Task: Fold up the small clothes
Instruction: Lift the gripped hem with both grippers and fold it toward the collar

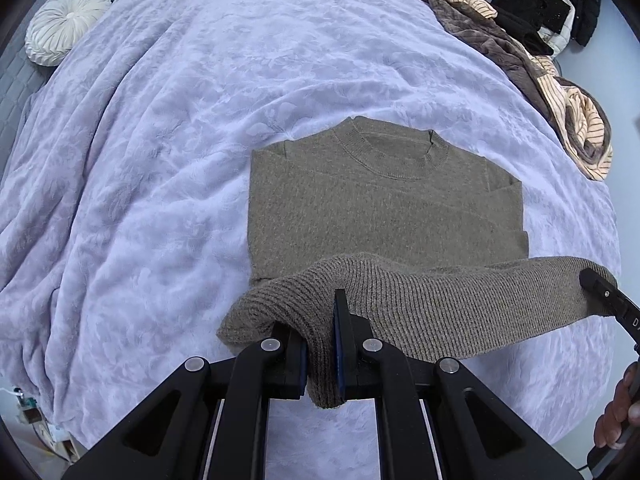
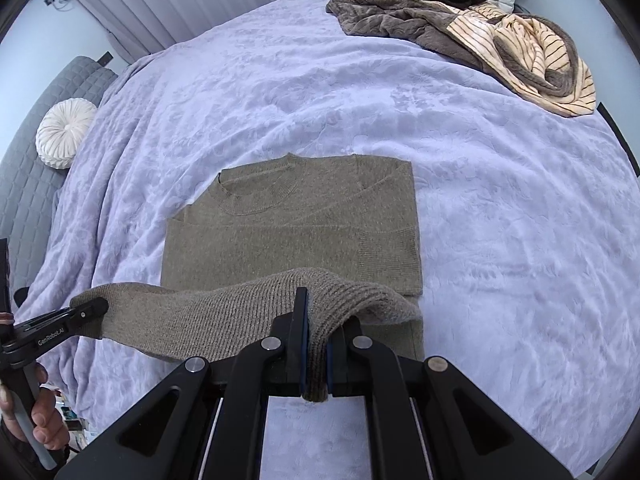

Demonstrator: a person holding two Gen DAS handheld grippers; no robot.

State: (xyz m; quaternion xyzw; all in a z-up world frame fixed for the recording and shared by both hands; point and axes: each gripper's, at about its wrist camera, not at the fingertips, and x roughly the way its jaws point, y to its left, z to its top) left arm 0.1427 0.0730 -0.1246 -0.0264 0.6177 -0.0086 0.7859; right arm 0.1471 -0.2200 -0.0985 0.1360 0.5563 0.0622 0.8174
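Observation:
An olive-brown knit sweater (image 1: 380, 208) lies flat on the lavender bedspread (image 1: 160, 160), collar away from me, sleeves folded in. Its ribbed bottom hem (image 1: 420, 300) is lifted off the bed and stretched between the two grippers. My left gripper (image 1: 320, 344) is shut on the hem's left corner. My right gripper (image 2: 318, 344) is shut on the hem's right corner (image 2: 340, 300). The sweater body also shows in the right wrist view (image 2: 288, 232). The right gripper appears in the left wrist view (image 1: 600, 284), and the left gripper in the right wrist view (image 2: 90, 308).
A pile of brown and cream striped clothes (image 1: 540, 80) lies at the bed's far right, also in the right wrist view (image 2: 480, 32). Black garments (image 1: 552, 12) lie beyond it. A round white cushion (image 1: 66, 24) sits on a grey quilted seat (image 2: 32, 168) at left.

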